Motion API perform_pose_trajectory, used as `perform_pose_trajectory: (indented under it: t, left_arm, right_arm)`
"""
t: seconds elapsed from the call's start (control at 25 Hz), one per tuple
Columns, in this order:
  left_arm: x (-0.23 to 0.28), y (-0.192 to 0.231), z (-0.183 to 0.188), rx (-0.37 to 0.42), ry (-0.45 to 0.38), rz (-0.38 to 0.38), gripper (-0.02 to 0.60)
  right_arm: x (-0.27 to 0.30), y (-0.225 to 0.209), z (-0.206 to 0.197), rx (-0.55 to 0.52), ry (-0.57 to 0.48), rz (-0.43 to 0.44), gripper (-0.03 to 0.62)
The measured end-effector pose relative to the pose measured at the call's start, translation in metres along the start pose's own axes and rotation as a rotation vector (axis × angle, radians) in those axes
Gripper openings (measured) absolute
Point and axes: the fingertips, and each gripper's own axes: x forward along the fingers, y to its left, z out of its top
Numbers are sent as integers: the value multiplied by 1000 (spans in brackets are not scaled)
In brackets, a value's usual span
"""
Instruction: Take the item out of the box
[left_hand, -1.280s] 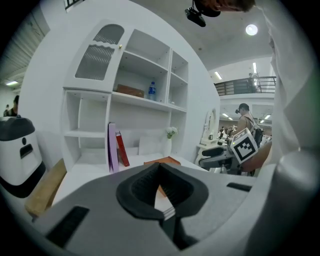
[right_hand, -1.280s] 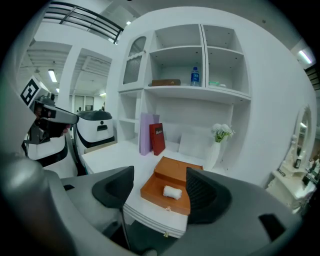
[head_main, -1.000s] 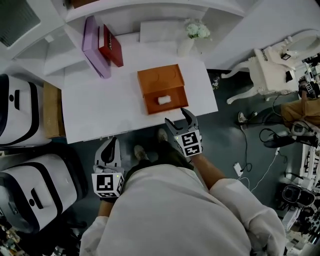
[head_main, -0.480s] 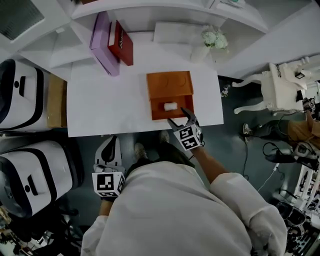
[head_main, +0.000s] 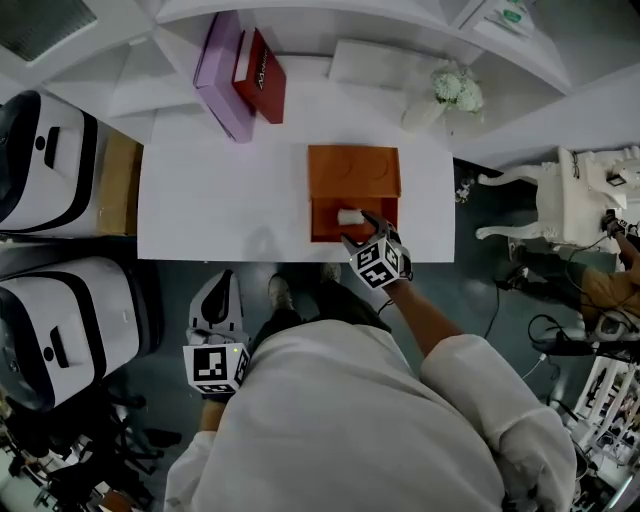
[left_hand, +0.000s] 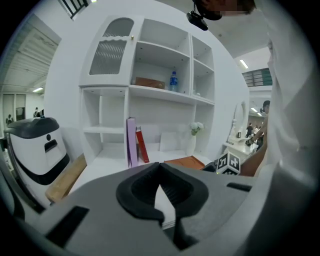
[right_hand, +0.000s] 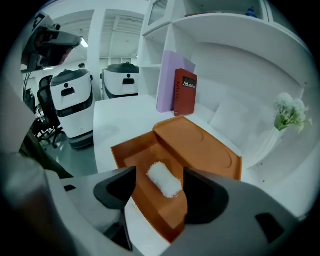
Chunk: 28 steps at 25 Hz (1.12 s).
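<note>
Item (right_hand: 164, 180) is noted lying in open orange box (right_hand: 207, 150), not yet gripped: R gripper (right_hand: 160, 176) jaws apart, closing either side w/o contact, L gripper (left_hand: 160, 175) jaws together, empty; grip + lift-out remain.

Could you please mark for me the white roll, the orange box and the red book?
white roll (right_hand: 164, 180), right gripper view, on the middle of its fluffy body.
orange box (head_main: 352, 172), head view, on the flat panel behind the open compartment.
red book (head_main: 262, 75), head view, on the middle of its cover.
</note>
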Motion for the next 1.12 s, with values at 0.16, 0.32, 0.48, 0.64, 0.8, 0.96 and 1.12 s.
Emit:
perform_pose_trajectory:
  t: [0.16,0.32,0.48,0.64,0.8,0.96,1.12]
  left_arm:
    - [4,2,-3,-13,10,21,8]
    - [9,6,-5,-27,21,42,8]
    - [15,8,-5,-40,27,57,8]
    - [19,11,-7,-47,32,70,8]
    - [23,13,-7,-57,35,81,8]
    - [28,14,-6,-63,38,87,8]
    - [31,15,-7,-72,41,94,8]
  right_arm:
    - [15,-4,-8,-43,51,32,304]
    - [28,-6,-12,-93,96,65,302]
    - [40,-7,-15,-133,126,95,299]
    - [49,-5,-19,-166,158,129,290]
    - [56,-4,-23,-194,189,156,268]
    - [60,-3,-25,-220,209,184,236]
    - [64,-1,-25,-244,210,204,210]
